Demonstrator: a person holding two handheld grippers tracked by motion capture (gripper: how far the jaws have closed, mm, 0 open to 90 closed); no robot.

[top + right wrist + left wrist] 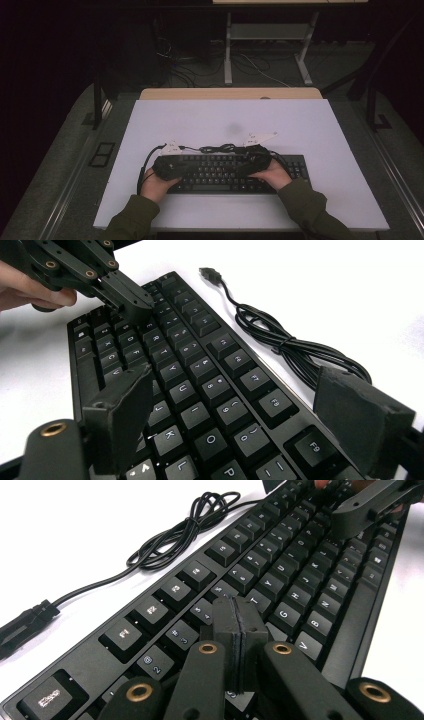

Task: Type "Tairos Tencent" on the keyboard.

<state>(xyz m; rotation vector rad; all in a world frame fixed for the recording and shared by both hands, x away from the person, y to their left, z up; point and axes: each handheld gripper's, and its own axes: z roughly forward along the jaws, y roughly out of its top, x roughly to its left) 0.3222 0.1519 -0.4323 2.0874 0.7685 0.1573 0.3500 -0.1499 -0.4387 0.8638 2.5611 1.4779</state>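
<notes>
Jaws of both grippers hover mid-keyboard (pixel 220 172), off its edges.

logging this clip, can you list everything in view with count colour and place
keyboard: 1, black, near edge of the table, under both grippers
cable: 1, black, bundled on the table behind the keyboard, plug lying loose
table: 1, white top with a wooden far edge, centre of the high view
desk frame: 1, pale grey legs, on the floor beyond the table
floor wires: several, dark and white, on the floor beyond the table
left gripper: 1, black, jaws shut, over the keyboard's left letter keys
right gripper: 1, black, jaws open, above the keyboard's right half
hands: 2, olive sleeves, at the near edge holding the grippers
</notes>
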